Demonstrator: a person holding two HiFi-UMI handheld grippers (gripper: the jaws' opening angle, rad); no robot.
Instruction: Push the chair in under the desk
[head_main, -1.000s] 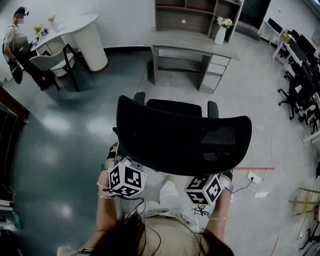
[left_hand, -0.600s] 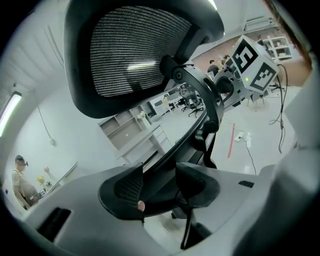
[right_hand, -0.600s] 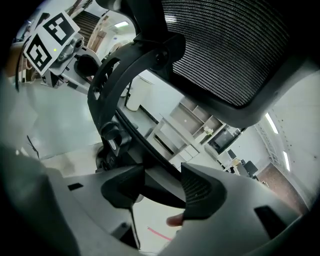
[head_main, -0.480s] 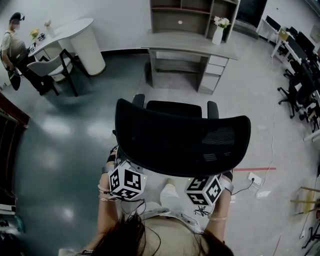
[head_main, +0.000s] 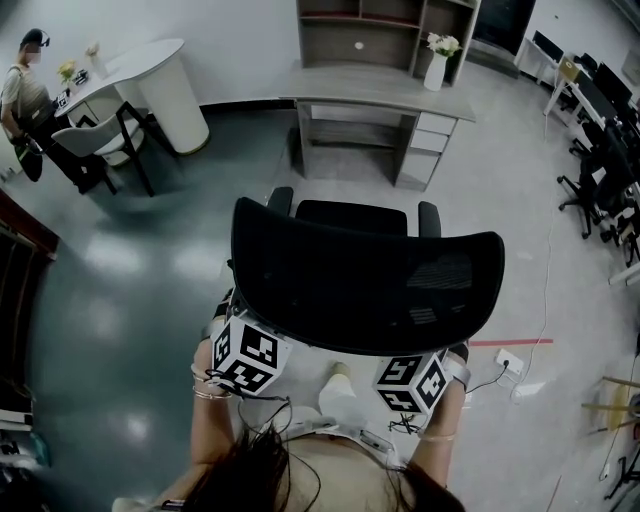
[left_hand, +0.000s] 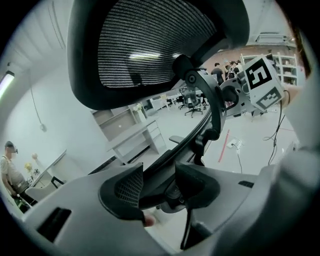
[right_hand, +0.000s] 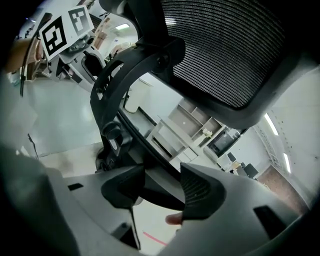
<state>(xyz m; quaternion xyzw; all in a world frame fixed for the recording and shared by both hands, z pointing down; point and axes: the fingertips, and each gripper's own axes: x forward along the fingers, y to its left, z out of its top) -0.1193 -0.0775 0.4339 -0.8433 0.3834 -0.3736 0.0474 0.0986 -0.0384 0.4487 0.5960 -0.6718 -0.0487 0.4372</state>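
Found chair (head_main: 365, 275) on floor (head_main: 130, 300), well short of desk (head_main: 385, 88). Noted left hand-held gripper (left_hand: 159, 182) and right hand-held gripper (right_hand: 162, 182) each clamped on its back frame. Recommend pushing evenly, straight toward desk.

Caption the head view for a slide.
From behind, the left gripper and right gripper hold the black chair, facing the grey desk.

Your left arm (head_main: 205, 430) and right arm (head_main: 440, 450) reach forward side by side, low before your body, left gripper (left_hand: 159, 187) and right gripper (right_hand: 162, 187) each clamped on the chair (head_main: 360, 270) frame, marker cubes (head_main: 248, 352) facing up toward your head.
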